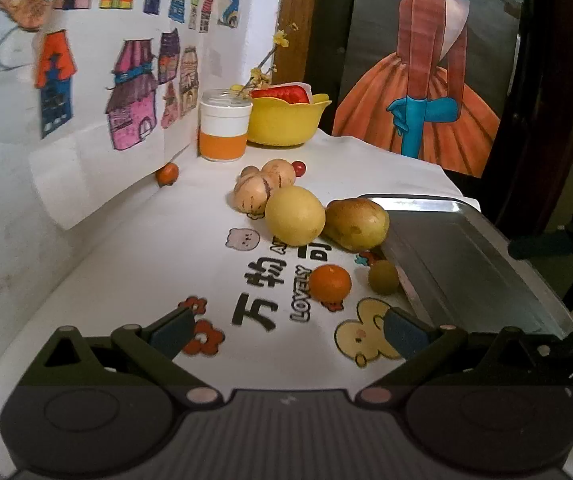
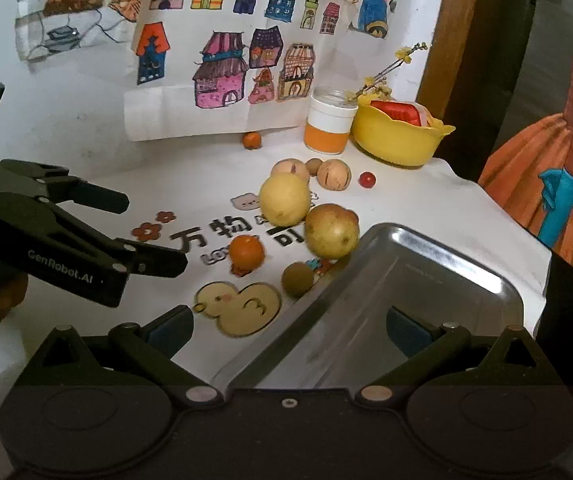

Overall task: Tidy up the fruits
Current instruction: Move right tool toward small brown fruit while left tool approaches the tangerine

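Observation:
Fruit lies loose on a white printed cloth: a yellow round fruit, a brownish pear, a tangerine, a small green fruit, pale striped fruits and a red cherry tomato. A metal tray with nothing in it sits right of them, touching the pear. My left gripper is open, short of the tangerine. My right gripper hovers open over the tray's near corner.
A small orange fruit rests against the wall with the drawings. At the back stand an orange-and-white jar and a yellow bowl holding a red packet. The table edge drops off just right of the tray.

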Tool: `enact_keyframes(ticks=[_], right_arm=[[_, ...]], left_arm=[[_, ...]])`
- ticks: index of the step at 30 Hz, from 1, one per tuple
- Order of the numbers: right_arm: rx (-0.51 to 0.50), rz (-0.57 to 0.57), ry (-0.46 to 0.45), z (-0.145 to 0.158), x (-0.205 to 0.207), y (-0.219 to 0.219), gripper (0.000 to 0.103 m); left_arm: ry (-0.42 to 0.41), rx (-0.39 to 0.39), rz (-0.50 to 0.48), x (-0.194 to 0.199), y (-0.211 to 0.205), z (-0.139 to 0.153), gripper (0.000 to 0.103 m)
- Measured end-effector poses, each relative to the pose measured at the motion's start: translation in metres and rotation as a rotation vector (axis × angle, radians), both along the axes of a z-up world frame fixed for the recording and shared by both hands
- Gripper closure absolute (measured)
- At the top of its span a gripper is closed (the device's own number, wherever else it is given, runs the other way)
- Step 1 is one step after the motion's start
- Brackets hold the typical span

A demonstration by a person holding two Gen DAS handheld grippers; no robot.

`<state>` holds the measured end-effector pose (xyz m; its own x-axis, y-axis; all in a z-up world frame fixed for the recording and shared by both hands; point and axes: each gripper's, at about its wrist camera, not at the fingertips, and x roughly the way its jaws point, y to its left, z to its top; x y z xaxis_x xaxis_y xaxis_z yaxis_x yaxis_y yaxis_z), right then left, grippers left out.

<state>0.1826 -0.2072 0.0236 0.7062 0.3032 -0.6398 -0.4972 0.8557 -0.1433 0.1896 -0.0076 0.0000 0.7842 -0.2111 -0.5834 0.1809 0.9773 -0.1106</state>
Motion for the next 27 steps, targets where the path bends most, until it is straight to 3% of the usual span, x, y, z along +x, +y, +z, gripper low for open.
enact_keyframes(ticks=[10,22,27], right_arm=[[-0.061,0.047,-0.023,-0.014,0.037,0.005,0.027],[-0.147,0.117,-0.039,-0.033,0.054,0.024,0.053],[-0.184,0.145,-0.040,-0.040,0.057,0.032,0.063]], left_arm=[[0.034,-0.040,-0.035,0.036,-0.005,-0.009,0.003],[0.024,-0.052,-0.109,0.049,-0.015,-0.013,0.025],[0.036,-0.054,-0.141,0.054,-0.019,-0.014,0.040]])
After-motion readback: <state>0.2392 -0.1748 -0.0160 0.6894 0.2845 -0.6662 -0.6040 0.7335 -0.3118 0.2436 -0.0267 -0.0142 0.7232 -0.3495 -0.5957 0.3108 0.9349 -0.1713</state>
